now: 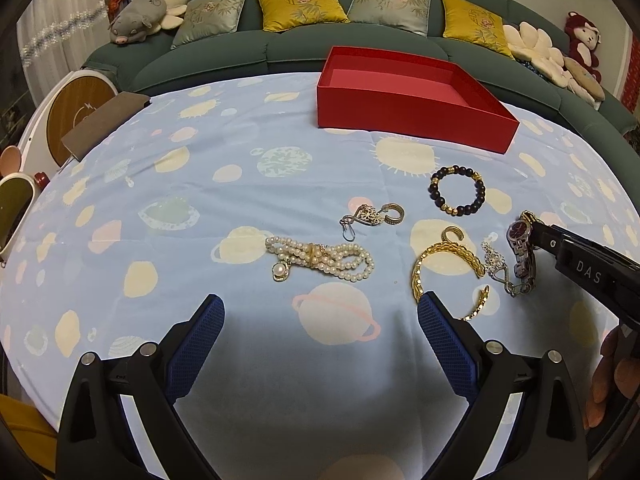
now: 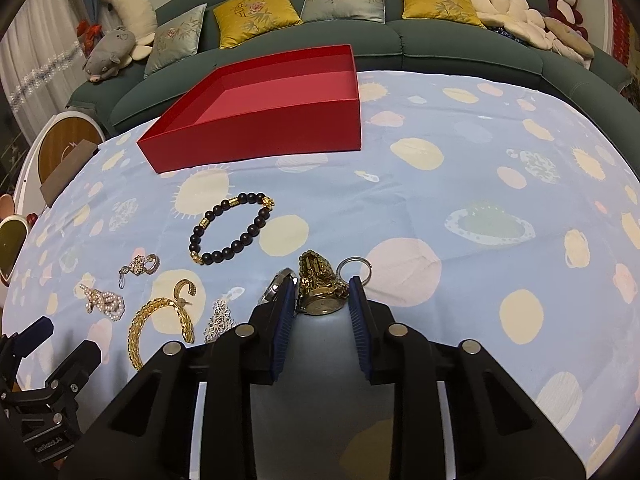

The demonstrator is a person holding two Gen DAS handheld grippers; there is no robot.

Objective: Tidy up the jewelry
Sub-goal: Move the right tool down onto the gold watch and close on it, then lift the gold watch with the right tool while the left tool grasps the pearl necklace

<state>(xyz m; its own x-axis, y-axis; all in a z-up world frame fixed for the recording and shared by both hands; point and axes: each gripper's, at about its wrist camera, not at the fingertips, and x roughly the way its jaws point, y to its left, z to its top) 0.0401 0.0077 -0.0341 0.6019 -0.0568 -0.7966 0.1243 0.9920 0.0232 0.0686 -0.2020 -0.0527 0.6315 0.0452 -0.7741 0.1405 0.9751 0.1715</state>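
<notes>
Right gripper (image 2: pixel 322 294): jaws partly apart, flanking a gold metal wristwatch (image 2: pixel 320 298); pad contact cannot be confirmed. A silver-banded watch (image 1: pixel 522 250) lies against its left finger. Left gripper (image 1: pixel 320 312): jaws wide apart over the blue planet-print cloth (image 1: pixel 200 184), holding nothing. Pearl bracelet (image 1: pixel 320 260) at its 12 o'clock, gold woven bangle (image 1: pixel 444 268) at 2 o'clock, dark beaded bracelet (image 1: pixel 458 190) beyond. Open red cardboard box (image 1: pixel 408 108) at the far edge, 1 o'clock.
</notes>
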